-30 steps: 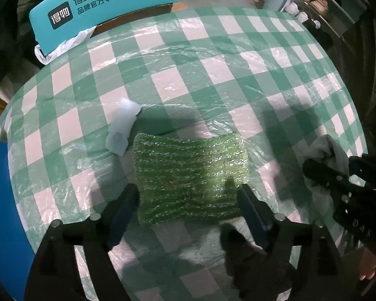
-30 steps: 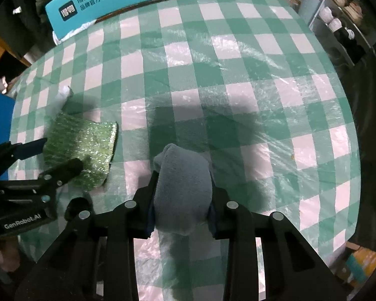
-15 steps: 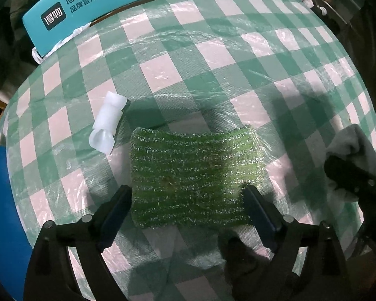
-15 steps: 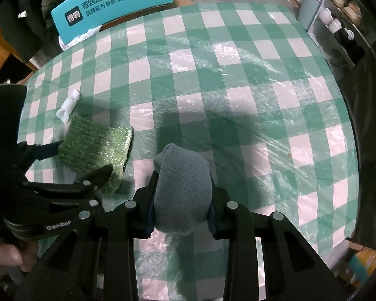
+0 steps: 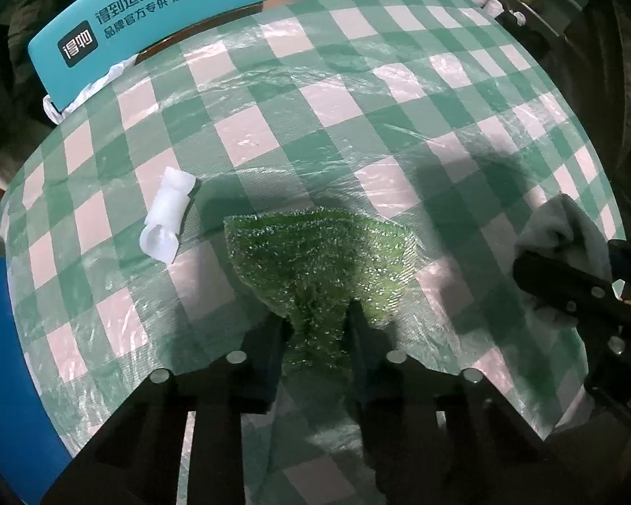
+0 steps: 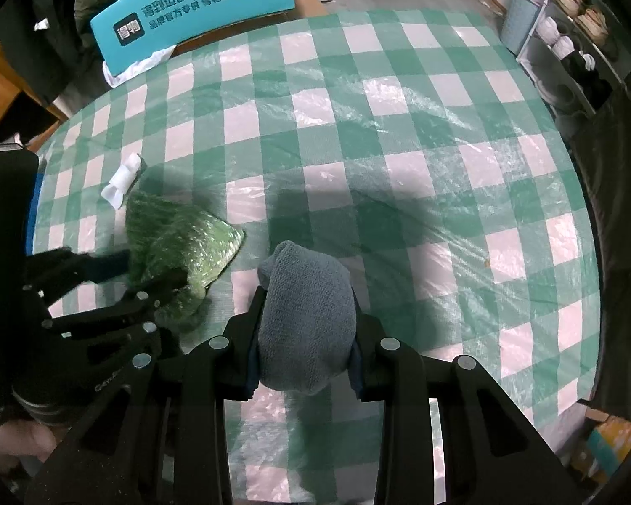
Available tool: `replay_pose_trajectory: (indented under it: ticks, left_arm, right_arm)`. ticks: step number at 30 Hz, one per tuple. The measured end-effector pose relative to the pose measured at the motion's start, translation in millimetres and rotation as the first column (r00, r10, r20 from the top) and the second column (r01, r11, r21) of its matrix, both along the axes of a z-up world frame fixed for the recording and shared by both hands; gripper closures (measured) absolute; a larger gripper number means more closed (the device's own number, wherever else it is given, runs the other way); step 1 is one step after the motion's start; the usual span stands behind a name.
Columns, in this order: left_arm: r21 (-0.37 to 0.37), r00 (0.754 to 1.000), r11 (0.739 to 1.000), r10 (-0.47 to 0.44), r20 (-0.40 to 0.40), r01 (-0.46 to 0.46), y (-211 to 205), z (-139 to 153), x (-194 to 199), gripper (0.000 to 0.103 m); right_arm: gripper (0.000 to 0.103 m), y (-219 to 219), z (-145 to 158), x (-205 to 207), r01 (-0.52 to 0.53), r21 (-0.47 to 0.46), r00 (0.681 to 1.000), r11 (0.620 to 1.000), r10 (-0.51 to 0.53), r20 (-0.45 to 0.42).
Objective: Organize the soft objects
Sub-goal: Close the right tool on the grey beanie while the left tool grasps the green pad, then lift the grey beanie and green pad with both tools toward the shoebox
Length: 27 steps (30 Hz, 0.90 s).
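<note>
your left hand-held gripper pinches the glittery green woven scouring cloth at its near edge so it bunches for lifting off the desk, while your right hand-held gripper grips the rolled grey-blue towel.

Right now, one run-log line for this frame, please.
left gripper: shut on green scrubber | right gripper: shut on grey cloth | white foam piece: on table

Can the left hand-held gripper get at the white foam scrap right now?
Probably not as things stand: the left hand-held gripper is shut on the green scouring pad. The white foam scrap lies uncovered on the tablecloth, so the path looks free once it lets go.
</note>
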<state>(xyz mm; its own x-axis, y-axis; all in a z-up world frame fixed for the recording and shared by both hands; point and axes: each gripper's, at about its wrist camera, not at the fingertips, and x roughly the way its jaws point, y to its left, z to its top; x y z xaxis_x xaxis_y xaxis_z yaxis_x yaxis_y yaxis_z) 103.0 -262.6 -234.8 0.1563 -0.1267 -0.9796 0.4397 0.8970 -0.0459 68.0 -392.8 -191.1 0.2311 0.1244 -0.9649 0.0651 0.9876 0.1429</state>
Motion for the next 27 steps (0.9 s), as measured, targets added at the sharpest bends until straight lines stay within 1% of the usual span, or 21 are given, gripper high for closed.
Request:
replay_pose_trajectory:
  ticks: [3, 8, 16, 27]
  left_arm:
    - [-0.003, 1.0, 1.0, 0.0, 0.012, 0.0, 4.6, 5.5, -3.5, 0.081]
    - [-0.019, 0.999, 1.0, 0.017, 0.029, -0.016, 13.5, 17.2, -5.0, 0.082]
    - [-0.032, 0.996, 0.999, 0.043, 0.08, -0.04, 26.8, 47.4, -9.7, 0.082]
    - [-0.027, 0.985, 0.998, 0.067, 0.16, -0.063, 51.9, 85.5, -19.9, 0.082]
  right_arm:
    - [0.072, 2.1, 2.4, -1.6, -0.006, 0.001, 1.0, 1.0, 0.006, 0.005]
    - [0.072, 7.3, 8.0, -1.4, -0.019, 0.003, 1.0, 1.0, 0.019, 0.017]
    - [0.072, 18.5, 27.4, -5.9, -0.053, -0.011, 0.997, 0.999, 0.054, 0.056]
    - [0.072, 38.3, 56.4, -13.7, -0.105, -0.022, 0.988, 0.994, 0.107, 0.114]
